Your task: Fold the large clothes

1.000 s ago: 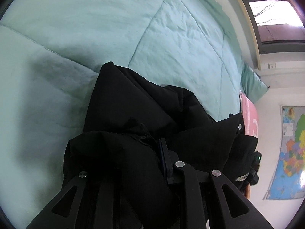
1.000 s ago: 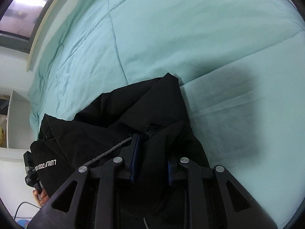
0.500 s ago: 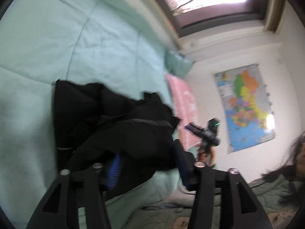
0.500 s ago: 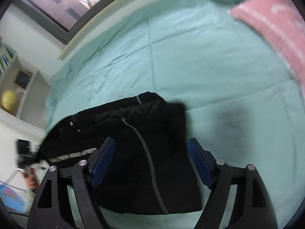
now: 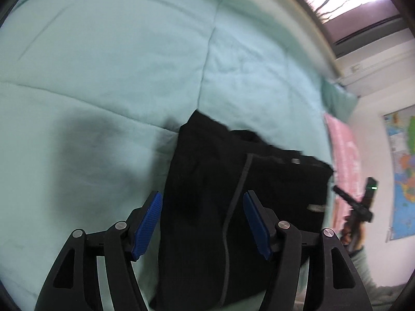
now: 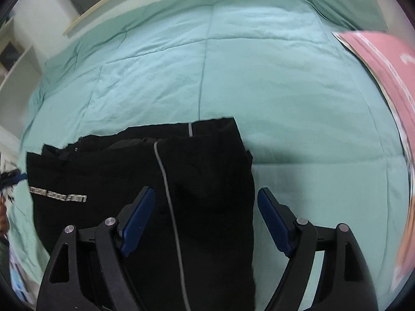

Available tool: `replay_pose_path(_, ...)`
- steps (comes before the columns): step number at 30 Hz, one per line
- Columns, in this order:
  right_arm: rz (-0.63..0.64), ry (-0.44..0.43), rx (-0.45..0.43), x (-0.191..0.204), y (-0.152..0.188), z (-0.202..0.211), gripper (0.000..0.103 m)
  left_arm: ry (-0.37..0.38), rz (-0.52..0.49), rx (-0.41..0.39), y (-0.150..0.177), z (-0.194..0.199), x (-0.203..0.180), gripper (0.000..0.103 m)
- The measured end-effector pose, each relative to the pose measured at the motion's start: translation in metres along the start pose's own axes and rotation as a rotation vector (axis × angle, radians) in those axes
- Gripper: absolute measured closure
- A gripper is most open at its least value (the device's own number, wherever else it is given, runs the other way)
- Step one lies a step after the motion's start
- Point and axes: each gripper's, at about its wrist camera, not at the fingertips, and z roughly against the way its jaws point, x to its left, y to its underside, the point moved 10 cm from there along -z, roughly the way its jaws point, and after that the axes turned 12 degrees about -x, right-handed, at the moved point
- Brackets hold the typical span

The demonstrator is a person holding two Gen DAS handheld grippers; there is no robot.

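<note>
Mint quilt (image 6: 259, 77), pink pillow (image 6: 384, 59), wall map (image 5: 402, 171)

The left gripper (image 5: 202, 220) is pointing steeply downward, its jaws opening, the blue pads (image 5: 147, 223) standing apart with nothing pressed between them. The right gripper (image 6: 207, 215) is also tilting steeply down, its blue pads (image 6: 276, 226) spread wide and gripping nothing. In the left wrist view, the person's right hand (image 5: 351, 233) is showing at the right edge, gripping its handle.
</note>
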Motion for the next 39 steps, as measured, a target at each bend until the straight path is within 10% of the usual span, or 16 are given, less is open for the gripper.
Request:
replay_pose_path(11,0.093,-0.125,0.088,0.003,-0.018,-0.063,0.019,0.065,0.070,0.085,-0.010,-0.071,0.005,0.036)
replay_pose_path(12,0.081,-0.144,0.110,0.005,-0.015,-0.071,0.030,0.062,0.087,0.070,-0.012,-0.071,0.006,0.037)
replay_pose_path(13,0.073,-0.147,0.114,0.007,-0.011,-0.077,0.062,0.054,0.093,0.050,-0.014,-0.071,0.006,0.037)
replay_pose_path(16,0.127,-0.096,0.053,0.009,-0.010,-0.064,0.075,-0.001,0.031,0.037,-0.011,-0.068,0.004,0.067)
replay_pose_path(21,0.118,-0.003,-0.074,-0.001,-0.021,-0.011,0.080,-0.022,-0.010,-0.031,-0.011,-0.048,0.000,0.085)
replay_pose_path(34,0.057,0.154,-0.218,-0.015,-0.068,0.042,0.084,0.070,-0.021,-0.303,-0.087,0.033,-0.048,0.092)
replay_pose_path(39,-0.003,0.195,-0.199,-0.036,-0.093,0.006,0.084,-0.115,-0.071,-0.252,-0.102,-0.020,-0.035,0.091)
